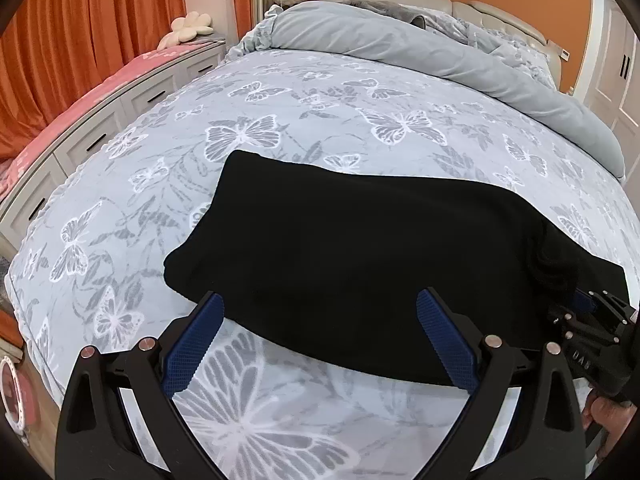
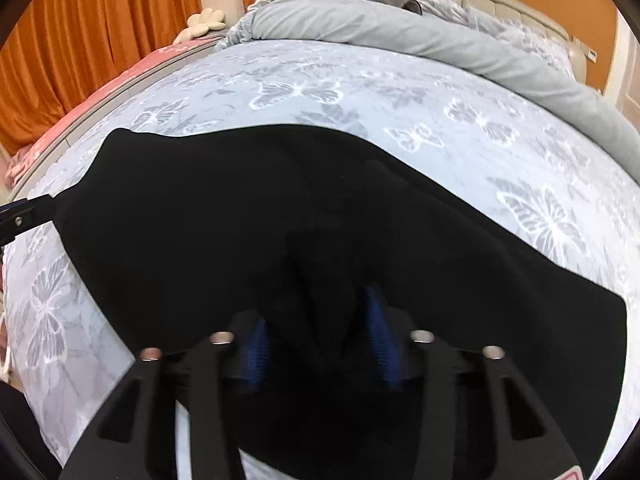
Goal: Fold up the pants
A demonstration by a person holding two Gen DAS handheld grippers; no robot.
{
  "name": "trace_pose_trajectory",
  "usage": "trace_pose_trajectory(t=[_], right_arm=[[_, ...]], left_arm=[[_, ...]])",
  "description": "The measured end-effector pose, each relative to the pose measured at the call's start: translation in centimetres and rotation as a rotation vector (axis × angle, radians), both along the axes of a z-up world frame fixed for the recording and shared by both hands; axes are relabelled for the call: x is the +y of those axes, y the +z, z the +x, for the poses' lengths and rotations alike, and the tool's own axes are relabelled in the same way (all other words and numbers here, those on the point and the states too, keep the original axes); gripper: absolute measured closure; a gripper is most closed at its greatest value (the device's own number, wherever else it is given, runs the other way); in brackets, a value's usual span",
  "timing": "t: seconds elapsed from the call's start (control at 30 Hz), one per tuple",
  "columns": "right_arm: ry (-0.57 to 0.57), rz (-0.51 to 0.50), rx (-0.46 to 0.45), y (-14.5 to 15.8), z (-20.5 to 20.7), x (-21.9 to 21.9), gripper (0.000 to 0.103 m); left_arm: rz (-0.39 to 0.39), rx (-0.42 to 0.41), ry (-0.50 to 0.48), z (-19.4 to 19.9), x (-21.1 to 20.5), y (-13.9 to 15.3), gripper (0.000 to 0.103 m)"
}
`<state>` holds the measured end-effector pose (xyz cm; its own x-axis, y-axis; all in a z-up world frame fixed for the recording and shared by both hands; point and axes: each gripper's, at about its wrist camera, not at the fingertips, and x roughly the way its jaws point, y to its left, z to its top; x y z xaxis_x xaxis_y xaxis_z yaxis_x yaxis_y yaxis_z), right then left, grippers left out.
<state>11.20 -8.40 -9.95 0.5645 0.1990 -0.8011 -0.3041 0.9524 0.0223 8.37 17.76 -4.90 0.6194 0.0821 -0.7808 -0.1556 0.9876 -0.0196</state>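
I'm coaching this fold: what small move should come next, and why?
Probably close the left gripper on the near edge of the pants: it is open with that edge between its fingers, while the right gripper already has fabric bunched in it.

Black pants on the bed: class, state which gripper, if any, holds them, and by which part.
The right gripper grips a bunched fold at the near edge of the black pants. The left gripper is open and holds nothing.
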Motion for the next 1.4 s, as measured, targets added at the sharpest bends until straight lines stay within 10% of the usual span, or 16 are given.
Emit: trace_pose_trajectory(t=[0.1,0.3,0.4,0.6,0.83,0.93,1.03,1.4], right_arm=[[0.018,-0.05,-0.001,-0.5,0.2,1.0,0.089],[0.078,0.002,-0.048,2.2,-1.0,2.4,0.089],[0.107,-0.046,0.033,-1.3,-0.7,3.0,0.084],[0.05,0.026,-0.046,4.9,-3.3,0.2,0.042],[-0.174,-0.032,-0.105,7.9,-5.8,-8.7,0.031],[-0.28,-0.073,-0.095,7.5,-6.2,-13.2,0.028],[-0.38,-0.068,-0.069,6.7,-6.5,-17.7,0.028],[-0.51,-0.017,-0.059,6.9,-9.0,-25.2,0.028]], left_arm=[[0.004,-0.007,0.0,0.0,-0.1,0.2,0.008],[-0.027,0.014,0.027,0.3,1.5,-0.3,0.008],[-0.072,0.047,0.03,1.0,2.6,-1.1,0.008],[-0.314,0.095,0.208,2.5,9.4,-3.5,0.008],[-0.427,0.112,0.354,4.5,13.2,-7.5,0.008],[-0.342,0.119,0.288,5.5,10.3,-7.1,0.03],[-0.291,0.106,0.249,5.9,8.0,-6.3,0.081],[-0.284,-0.188,0.034,3.0,-2.6,6.3,0.086]])
